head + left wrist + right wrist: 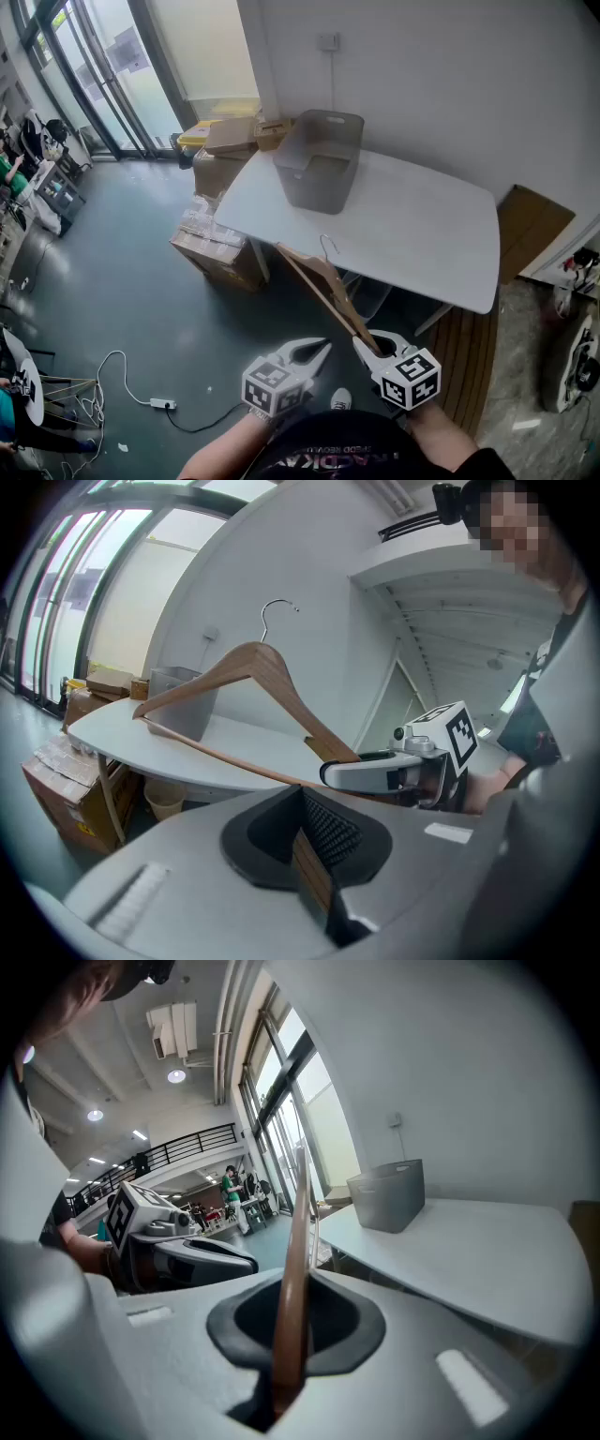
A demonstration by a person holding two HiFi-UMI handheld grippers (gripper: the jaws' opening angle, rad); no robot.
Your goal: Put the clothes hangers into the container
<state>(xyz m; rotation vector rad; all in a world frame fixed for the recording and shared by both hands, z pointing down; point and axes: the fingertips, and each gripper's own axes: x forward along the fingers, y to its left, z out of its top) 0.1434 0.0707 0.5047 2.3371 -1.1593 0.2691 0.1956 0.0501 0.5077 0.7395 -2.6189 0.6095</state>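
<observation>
The right gripper (367,345) is low in the head view, a little right of the middle. Its jaws are shut tight on one end of the hanger (323,281). In the right gripper view the brown wood (295,1269) runs straight up from between the jaws (291,1335).

The hanger is up in the air, not on the tabletop (412,225). It points up and left, toward the near edge of the tabletop. Its wire hook (326,246) shows in front of the white top. In the left gripper view the hanger (262,667) fills the middle, and the right gripper (330,772) grips its lower right end.

The left gripper (314,352) is just left of the right one. Its jaws (305,846) are together and do not touch the hanger.

The gray container (314,192) stands on the far left part of the tabletop. Cardboard boxes (220,248) sit on the floor at the left of the tabletop.
</observation>
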